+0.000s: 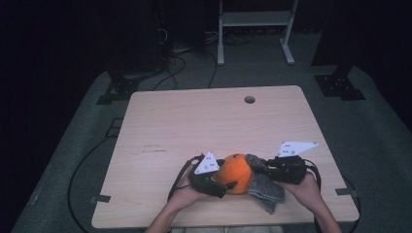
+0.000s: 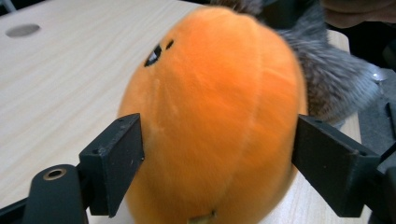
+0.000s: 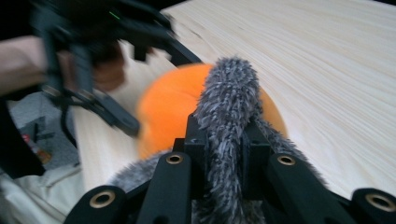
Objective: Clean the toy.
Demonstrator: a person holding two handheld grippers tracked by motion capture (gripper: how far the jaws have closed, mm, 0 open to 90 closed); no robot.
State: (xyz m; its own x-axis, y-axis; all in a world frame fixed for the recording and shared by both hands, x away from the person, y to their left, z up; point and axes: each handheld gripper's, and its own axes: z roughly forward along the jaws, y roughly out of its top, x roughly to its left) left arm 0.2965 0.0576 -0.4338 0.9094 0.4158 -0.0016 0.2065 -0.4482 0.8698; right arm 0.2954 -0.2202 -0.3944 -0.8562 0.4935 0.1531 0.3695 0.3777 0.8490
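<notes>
An orange plush ball (image 1: 235, 172) lies near the front edge of the wooden table (image 1: 194, 121). My left gripper (image 1: 226, 175) reaches around it from the left. In the left gripper view the plush (image 2: 219, 93) sits between the two black jaws of the left gripper (image 2: 217, 154), which stand wide at its sides without squeezing it. A grey furry cloth (image 1: 267, 189) lies against the ball's right side. My right gripper (image 1: 255, 167) is shut on a fold of it. The right gripper view has that fold (image 3: 229, 84) pinched upright in the right gripper (image 3: 224, 135), with the plush (image 3: 168, 107) behind.
A round cable hole (image 1: 249, 99) sits near the table's far edge. Bare wood stretches across the far half and the left of the table. Cables trail from both grippers off the front edge. A white frame (image 1: 255, 29) and dark stands rise on the floor beyond the table.
</notes>
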